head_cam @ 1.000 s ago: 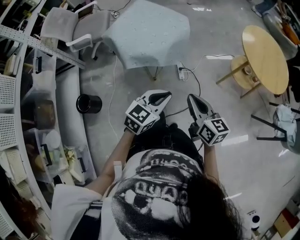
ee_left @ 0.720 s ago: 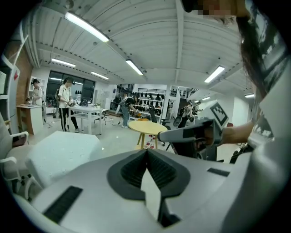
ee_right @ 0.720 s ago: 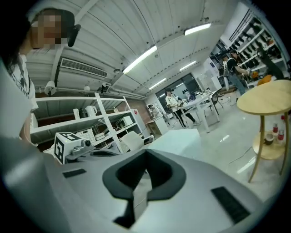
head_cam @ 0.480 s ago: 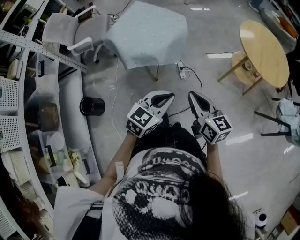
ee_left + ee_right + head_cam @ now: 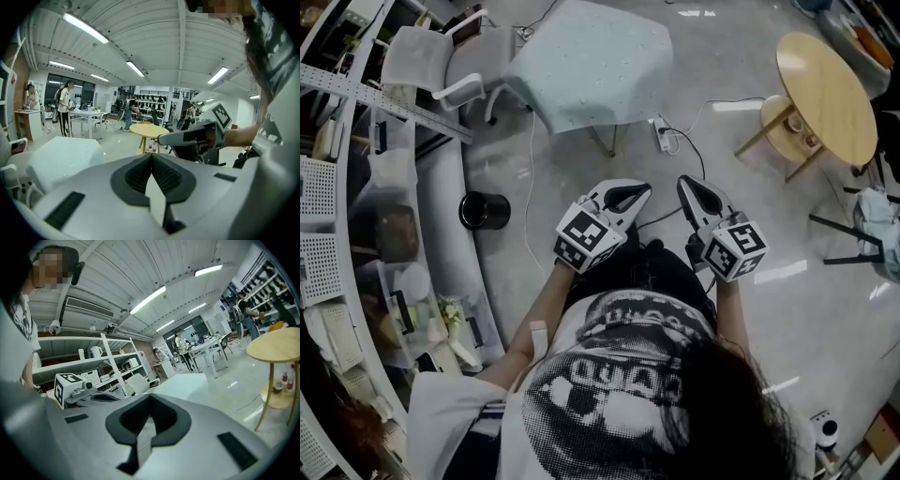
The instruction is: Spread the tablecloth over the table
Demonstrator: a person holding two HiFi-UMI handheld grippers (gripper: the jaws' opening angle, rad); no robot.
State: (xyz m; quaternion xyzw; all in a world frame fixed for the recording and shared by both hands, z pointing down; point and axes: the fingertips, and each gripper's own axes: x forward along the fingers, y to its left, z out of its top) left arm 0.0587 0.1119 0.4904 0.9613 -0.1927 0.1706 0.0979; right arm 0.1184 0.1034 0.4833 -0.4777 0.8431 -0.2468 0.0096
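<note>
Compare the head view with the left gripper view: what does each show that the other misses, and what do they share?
Only the head view shows the black bin standing on the floor and the power strip near the covered table's legs. Only the left gripper view shows the ceiling lights and people standing by a distant white table. Both show the pale tablecloth draped over its table, the round wooden table and the right gripper.
</note>
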